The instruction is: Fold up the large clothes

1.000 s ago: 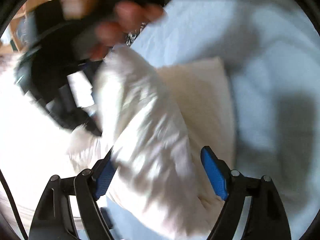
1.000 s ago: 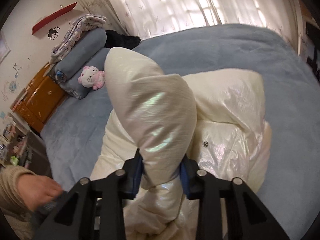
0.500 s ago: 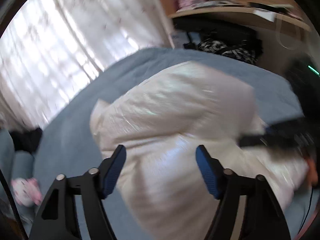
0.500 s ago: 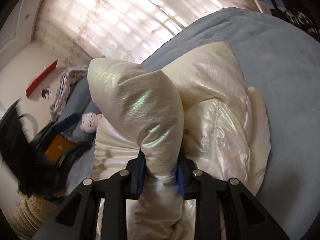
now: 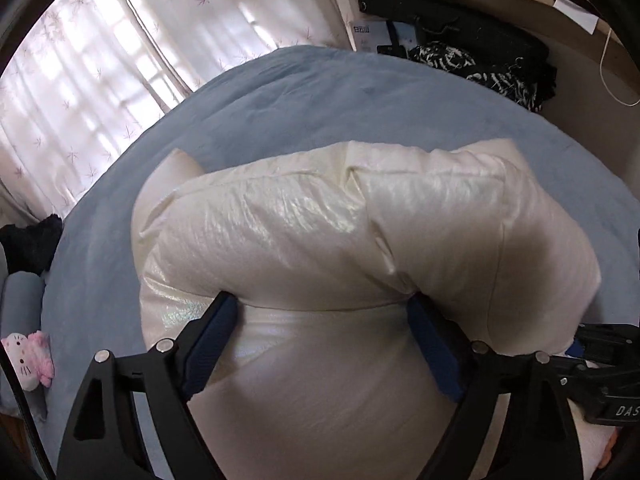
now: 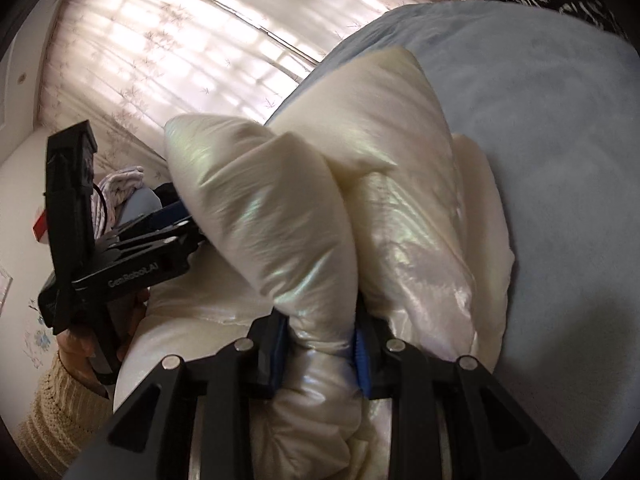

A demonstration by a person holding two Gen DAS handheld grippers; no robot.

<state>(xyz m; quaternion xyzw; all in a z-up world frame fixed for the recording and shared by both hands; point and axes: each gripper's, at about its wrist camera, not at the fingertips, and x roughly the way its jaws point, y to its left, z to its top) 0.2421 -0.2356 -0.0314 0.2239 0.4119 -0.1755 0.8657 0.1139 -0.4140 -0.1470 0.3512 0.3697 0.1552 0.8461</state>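
Folding my puffy cream jacket (image 5: 320,240) on the blue bed (image 5: 300,92).
I am squeezing the sleeve (image 6: 264,216) tight in my right gripper (image 6: 318,354), and my left gripper (image 5: 322,338) is spread wide around the jacket's fat middle; I should be laying the sleeve down slowly, flat across it.

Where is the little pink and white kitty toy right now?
In the left wrist view, the kitty toy lies at the far left edge on the blue bed, beside a grey pillow.

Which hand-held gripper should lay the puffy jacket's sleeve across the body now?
Right hand-held gripper: it is shut on the sleeve of the jacket. The left hand-held gripper only straddles a bulky fold, open.
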